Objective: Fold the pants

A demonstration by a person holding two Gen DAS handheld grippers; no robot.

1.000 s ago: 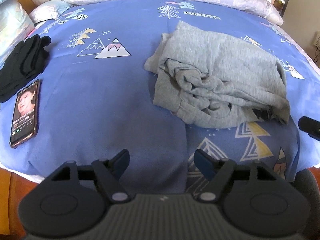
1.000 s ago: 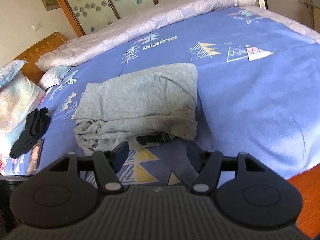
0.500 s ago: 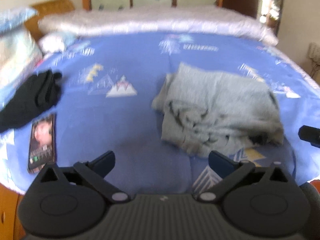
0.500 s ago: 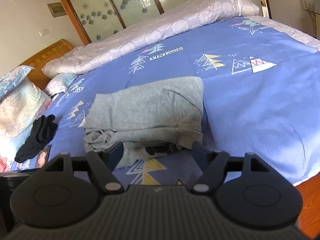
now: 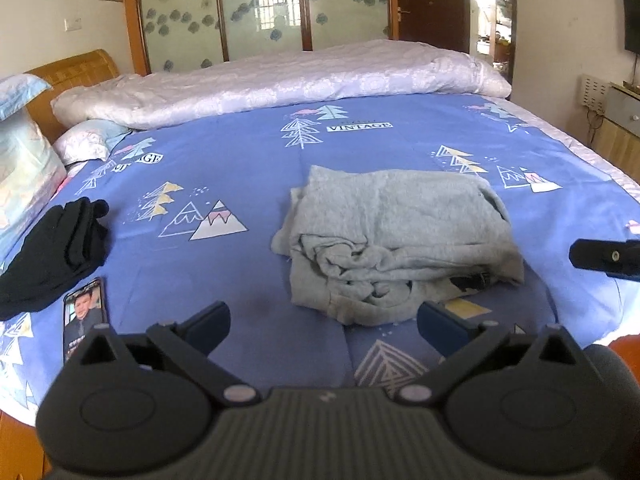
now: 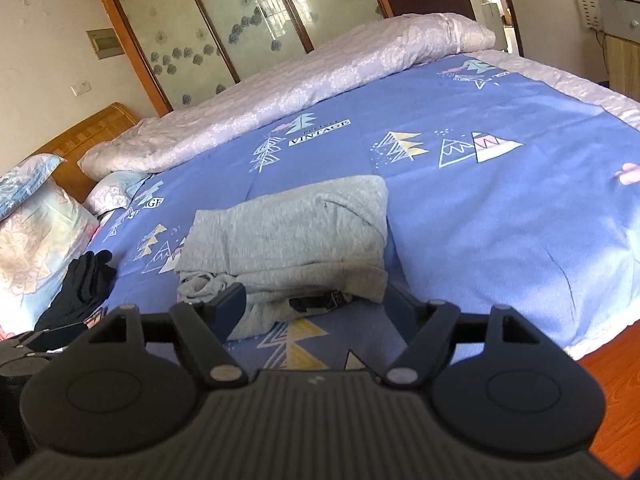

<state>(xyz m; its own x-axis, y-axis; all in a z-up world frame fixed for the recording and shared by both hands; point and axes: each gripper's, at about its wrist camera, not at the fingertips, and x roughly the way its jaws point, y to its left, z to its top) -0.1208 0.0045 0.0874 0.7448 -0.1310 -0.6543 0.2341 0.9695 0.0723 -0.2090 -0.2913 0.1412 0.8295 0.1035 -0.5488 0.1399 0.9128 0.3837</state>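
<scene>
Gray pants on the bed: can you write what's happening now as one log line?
gray pants: folded bundle on blue bedspread | left tool: open, holding nothing | right tool: open, holding nothing

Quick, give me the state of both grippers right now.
Left gripper: open, holding nothing, short of the gray pants.
Right gripper: open, holding nothing, just before the pants.

Home bedroom: bed, wardrobe.
</scene>
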